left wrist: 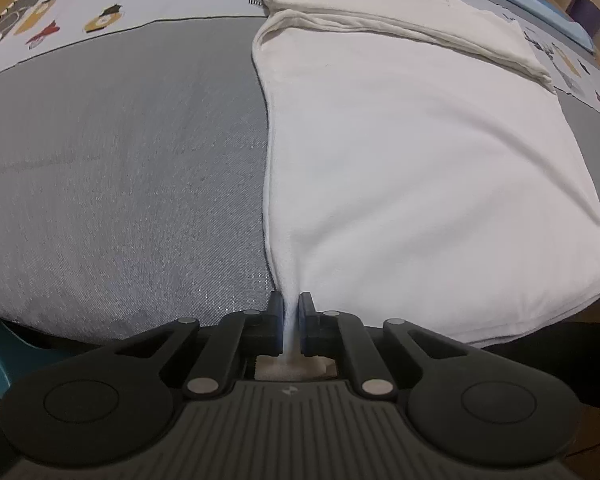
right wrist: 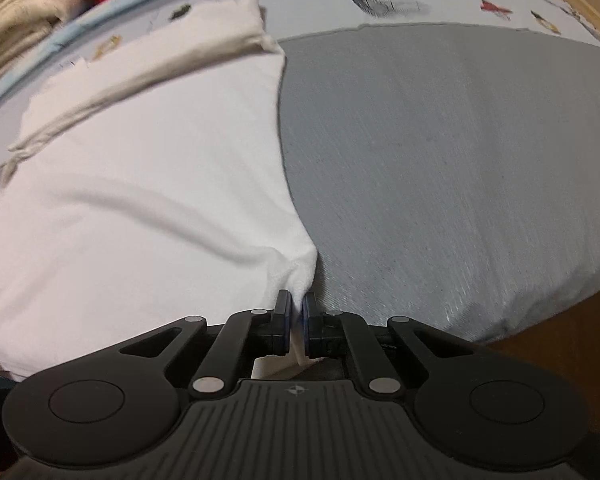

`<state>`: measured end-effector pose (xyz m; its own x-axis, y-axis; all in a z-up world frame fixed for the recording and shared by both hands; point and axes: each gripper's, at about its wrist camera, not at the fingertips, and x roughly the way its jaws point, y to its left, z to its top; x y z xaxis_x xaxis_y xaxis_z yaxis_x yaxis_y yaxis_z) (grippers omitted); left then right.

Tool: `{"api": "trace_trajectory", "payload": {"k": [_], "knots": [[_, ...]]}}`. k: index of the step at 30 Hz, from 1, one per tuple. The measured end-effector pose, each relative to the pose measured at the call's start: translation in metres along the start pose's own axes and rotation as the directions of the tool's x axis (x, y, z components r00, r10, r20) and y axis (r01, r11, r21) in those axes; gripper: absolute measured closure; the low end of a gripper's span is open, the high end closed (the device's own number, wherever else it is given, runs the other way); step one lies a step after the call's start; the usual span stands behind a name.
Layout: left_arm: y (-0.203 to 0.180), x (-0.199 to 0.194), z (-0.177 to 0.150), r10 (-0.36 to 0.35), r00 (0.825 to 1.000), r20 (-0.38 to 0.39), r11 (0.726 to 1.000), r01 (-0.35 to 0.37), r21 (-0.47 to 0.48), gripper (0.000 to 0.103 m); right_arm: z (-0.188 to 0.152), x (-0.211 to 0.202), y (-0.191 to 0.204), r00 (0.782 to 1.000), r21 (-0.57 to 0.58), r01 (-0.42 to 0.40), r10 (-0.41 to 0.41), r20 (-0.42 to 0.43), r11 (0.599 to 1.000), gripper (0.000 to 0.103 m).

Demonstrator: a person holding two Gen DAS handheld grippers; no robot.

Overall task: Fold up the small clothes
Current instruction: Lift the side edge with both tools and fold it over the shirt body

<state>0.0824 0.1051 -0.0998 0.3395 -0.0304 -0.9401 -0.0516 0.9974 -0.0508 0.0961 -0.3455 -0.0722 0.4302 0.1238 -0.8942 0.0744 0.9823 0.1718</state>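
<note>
1 white garment [left wrist: 420,168] lies flat on grey cushion [left wrist: 120,168], far end already folded over into a band, near edge hanging just off cushion front. L gripper [left wrist: 291,322] pinches near-left corner, cloth bunched between pads; R gripper [right wrist: 296,320] pinches near-right corner same way, jaws nearly closed on fabric. 2 grippers, 1 corner each: prob. so the hem lifts evenly w/o skew for next fold toward far band. Printed sheet [right wrist: 380,4] behind cushion; beige cloth stack [right wrist: 16,12] and 1 red item top left in R view.
</note>
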Motion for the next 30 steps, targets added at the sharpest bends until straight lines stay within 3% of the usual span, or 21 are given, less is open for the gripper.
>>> {"api": "trace_trajectory", "payload": {"k": [7,11,19,26,28,30], "knots": [[-0.008,-0.029,-0.005,-0.013,0.993,0.120,1.000,0.010,0.028,0.097,0.004,-0.022,-0.006,0.993,0.016,-0.045,0.043,0.110,0.999,0.099],[-0.004,-0.055,-0.005,-0.042,0.979,0.200,0.999,0.039,0.018,0.098,0.010,-0.049,-0.007,0.974,0.010,-0.087,0.083,0.211,0.996,0.099],[0.009,-0.127,0.004,-0.104,0.938,0.332,0.994,0.104,0.015,0.099,0.015,-0.128,-0.009,0.896,-0.004,-0.197,0.181,0.404,0.980,0.100],[0.028,-0.220,-0.031,-0.181,0.909,0.375,0.983,0.169,0.065,0.099,-0.013,-0.206,-0.020,0.820,-0.095,-0.303,0.310,0.480,0.948,0.100],[0.030,-0.227,-0.037,-0.188,0.904,0.384,0.982,0.175,0.071,0.099,-0.019,-0.213,-0.024,0.810,-0.113,-0.309,0.324,0.489,0.944,0.100],[0.032,-0.217,-0.033,-0.190,0.908,0.374,0.982,0.182,0.058,0.099,-0.016,-0.205,-0.027,0.822,-0.093,-0.310,0.316,0.474,0.946,0.100]]}}
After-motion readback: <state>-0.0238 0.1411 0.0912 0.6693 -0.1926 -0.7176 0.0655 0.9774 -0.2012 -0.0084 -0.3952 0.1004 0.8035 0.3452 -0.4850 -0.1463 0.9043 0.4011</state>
